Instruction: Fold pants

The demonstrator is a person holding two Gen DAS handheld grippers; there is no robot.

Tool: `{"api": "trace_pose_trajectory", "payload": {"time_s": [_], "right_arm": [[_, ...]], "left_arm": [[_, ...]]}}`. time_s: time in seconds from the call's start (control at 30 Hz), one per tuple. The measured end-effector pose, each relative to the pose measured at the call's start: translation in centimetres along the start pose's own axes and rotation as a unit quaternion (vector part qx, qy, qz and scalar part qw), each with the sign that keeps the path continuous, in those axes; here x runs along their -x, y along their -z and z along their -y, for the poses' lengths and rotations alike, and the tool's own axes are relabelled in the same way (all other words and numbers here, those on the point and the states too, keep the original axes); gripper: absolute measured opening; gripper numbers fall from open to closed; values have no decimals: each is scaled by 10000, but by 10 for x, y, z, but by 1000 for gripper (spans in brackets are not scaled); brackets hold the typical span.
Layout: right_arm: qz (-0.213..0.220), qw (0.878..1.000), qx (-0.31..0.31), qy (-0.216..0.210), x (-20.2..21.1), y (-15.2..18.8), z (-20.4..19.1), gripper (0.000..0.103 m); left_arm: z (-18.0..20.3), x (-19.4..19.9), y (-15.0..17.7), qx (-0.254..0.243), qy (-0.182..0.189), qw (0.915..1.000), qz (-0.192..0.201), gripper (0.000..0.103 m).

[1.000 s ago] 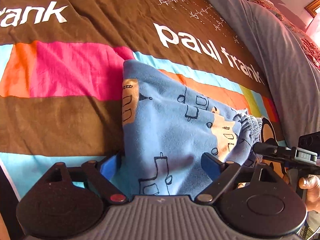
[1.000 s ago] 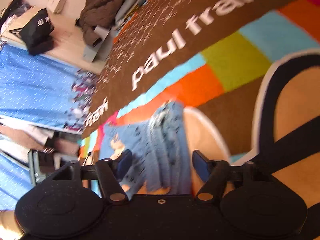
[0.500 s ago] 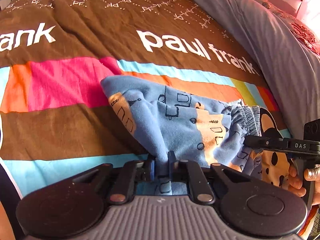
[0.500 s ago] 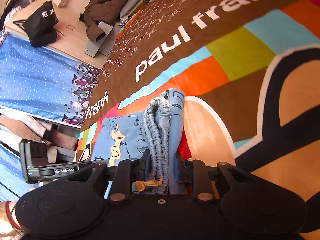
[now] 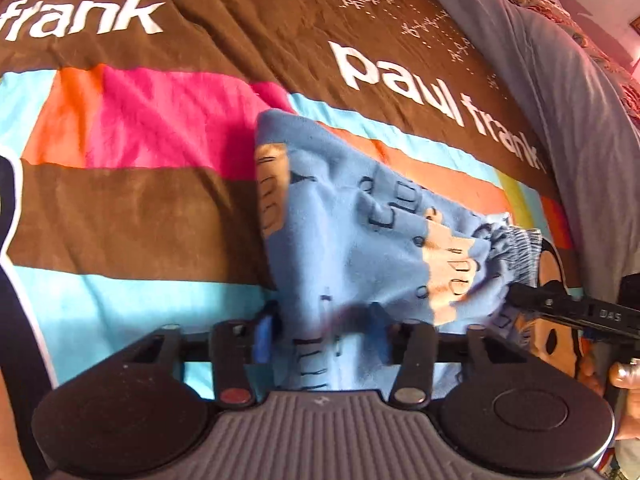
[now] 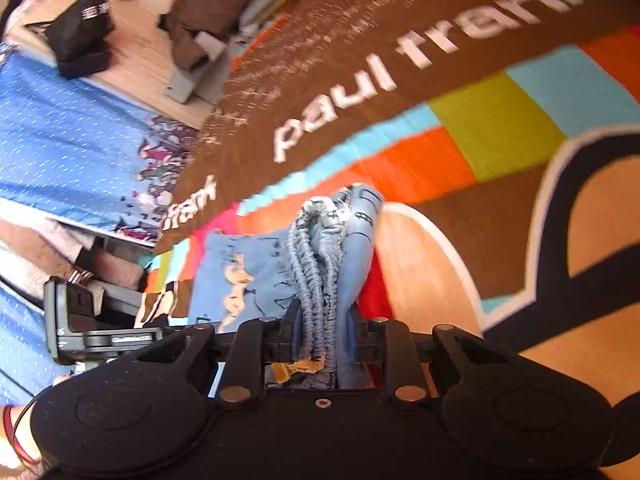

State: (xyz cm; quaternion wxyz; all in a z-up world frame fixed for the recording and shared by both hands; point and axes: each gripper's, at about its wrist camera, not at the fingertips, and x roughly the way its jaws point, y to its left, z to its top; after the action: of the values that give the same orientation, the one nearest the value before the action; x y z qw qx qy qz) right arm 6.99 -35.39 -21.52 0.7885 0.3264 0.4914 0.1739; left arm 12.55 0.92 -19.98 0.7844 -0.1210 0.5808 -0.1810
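A: Left wrist view first. Where are the pants?

B: The blue printed pants [image 5: 360, 240] lie bunched on the striped bedspread [image 5: 140, 208] of the bed, already doubled into a short bundle. The left tool [image 5: 322, 334] is opening; cloth sits between its blue pads [image 5: 263, 336], which look parted from it, so I'd call it spread, not pinching.

A: And the other tool?

B: Only its dark tip [image 5: 568, 312] shows here, reaching the gathered waistband [image 5: 516, 248] at the bundle's right end. Its grip is hidden from this side.

A: Right wrist view, then.

B: This one settles it: the right tool [image 6: 324, 336] is pinching the elastic waistband [image 6: 318, 280], its pads pressed against the gathers, though the jaws are easing open. The left tool's body [image 6: 92, 328] sits at the far left.

A: Progress?

B: I'd judge one fold made and the bundle untidy. Smoothing, perhaps another fold, and letting go remain. Only the left view shows the whole bundle; only the right shows the floor and clutter [image 6: 200, 20] beyond the bed.
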Motion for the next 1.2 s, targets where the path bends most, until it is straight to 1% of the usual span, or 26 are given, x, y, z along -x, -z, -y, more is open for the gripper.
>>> {"api": "trace_pose_trajectory", "payload": {"time_s": [0.03, 0.07, 0.1, 0.13, 0.17, 0.2, 0.27, 0.37, 0.5, 0.63, 0.73, 0.83, 0.9, 0.97, 1.07, 1.13, 1.2], "right_arm": [[-26, 10000, -85, -25, -2, 1, 4, 32], [-33, 9999, -161, -41, -4, 1, 8, 33], [-31, 9998, -196, -64, -6, 2, 10, 33], [-27, 9998, -201, -80, -8, 3, 11, 32], [-10, 9998, -170, -124, -8, 3, 11, 24], [19, 9998, -92, -196, -6, 2, 8, 23], [85, 9995, 53, -284, 0, 0, -1, 21], [177, 9989, 94, -428, 10, -6, -14, 21], [283, 9976, 166, -617, 13, -23, -33, 21], [507, 9941, 332, -900, 0, -57, -59, 21], [650, 9922, 364, -1003, -25, -93, -74, 21], [686, 9913, 512, -1003, -61, -133, -84, 21], [656, 9919, 550, -940, -88, -158, -87, 21], [583, 9930, 600, -829, -115, -178, -86, 21], [405, 9950, 755, -508, -150, -194, -81, 21], [260, 9961, 797, -277, -168, -196, -75, 22], [215, 9965, 792, -131, -175, -196, -70, 34]], "left_arm": [[4, -2, 0, -66, -30, 10000, -1, 65], [8, -4, 0, -145, -84, 9999, 13, 65], [11, -6, 0, -238, -111, 9996, 42, 63], [13, -6, 0, -310, -135, 9994, 84, 33], [13, -6, -1, -322, -60, 9994, 64, 11], [11, -3, -2, -242, 59, 9997, 88, 9], [9, 5, -2, -227, 121, 9995, 196, 9], [7, 22, -4, -193, 187, 9989, 381, 9], [1, 46, -19, -74, 203, 9971, 726, 9], [-11, 66, -51, -46, 156, 9927, 1195, 9], [-24, 71, -90, -140, 5, 9890, 1471, 9], [-35, 63, -131, -305, -237, 9858, 1634, 9], [-42, 51, -153, -392, -392, 9850, 1635, 9], [-50, 32, -168, -429, -556, 9855, 1544, 9], [-59, -4, -177, -440, -802, 9868, 1337, 9], [-61, -22, -176, -491, -931, 9867, 1239, 10], [-60, -26, -172, -523, -1020, 9847, 1314, 13]]}}
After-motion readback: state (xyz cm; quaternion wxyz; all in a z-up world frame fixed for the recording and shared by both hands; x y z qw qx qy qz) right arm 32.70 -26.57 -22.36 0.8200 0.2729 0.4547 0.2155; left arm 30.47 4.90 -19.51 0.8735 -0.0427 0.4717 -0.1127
